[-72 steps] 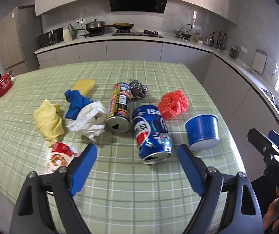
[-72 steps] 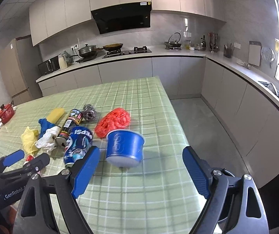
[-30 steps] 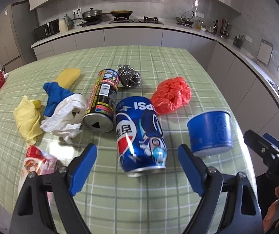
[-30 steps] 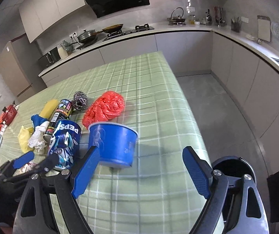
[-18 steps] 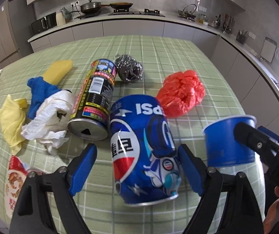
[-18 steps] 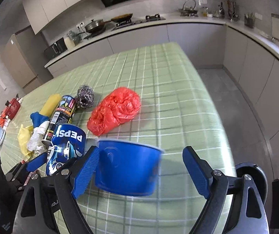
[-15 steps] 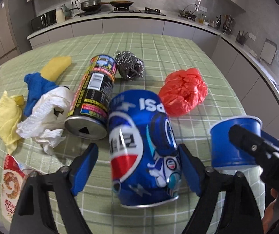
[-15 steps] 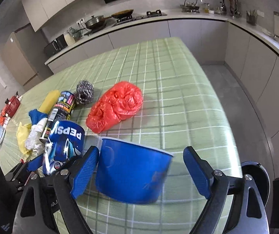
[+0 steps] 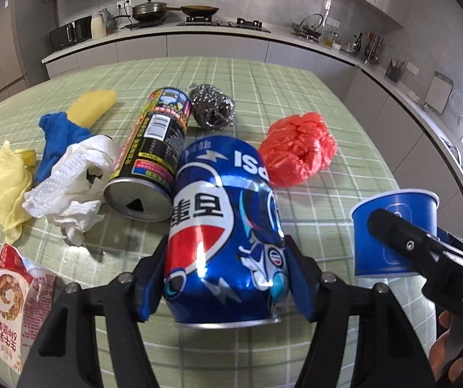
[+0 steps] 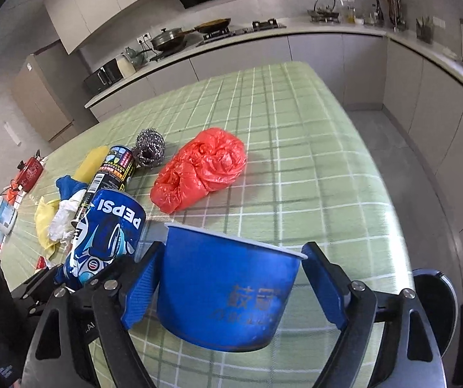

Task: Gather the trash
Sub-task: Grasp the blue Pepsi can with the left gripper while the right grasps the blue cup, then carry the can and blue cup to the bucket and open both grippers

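Table: green checked cloth; it carries all the litter; a dark round bin stands on the floor past its edge, at 4 o'clock in the right wrist view.
Pepsi can: lies on its side at the centre of the left wrist view; base toward the camera; just beside the black spray can at 11 o'clock.
Blue paper cup: upright at 6 o'clock in the right wrist view; rim up; near the Pepsi can's right side.
Red plastic bag: crumpled at 1 o'clock from the can; apart from it.
Small litter: white tissue, yellow cloth, blue cloth, steel scourer and snack wrapper, spread from 12 to 8 o'clock in the left wrist view.
Left gripper: jaws have just been closing; narrowed on the Pepsi can, both blue pads against its sides.
Right gripper: jaws wide, 1 pad each side of the blue paper cup; left pad touching or nearly so; right pad shows a gap; I judge no grip yet.
Step in hand: seizing 2 pieces at once; can looks taken, cup only straddled.
Next move: right jaws likely need to close gently, since thin paper walls may buckle; then lift both and carry them toward the bin, which seems the likely target.
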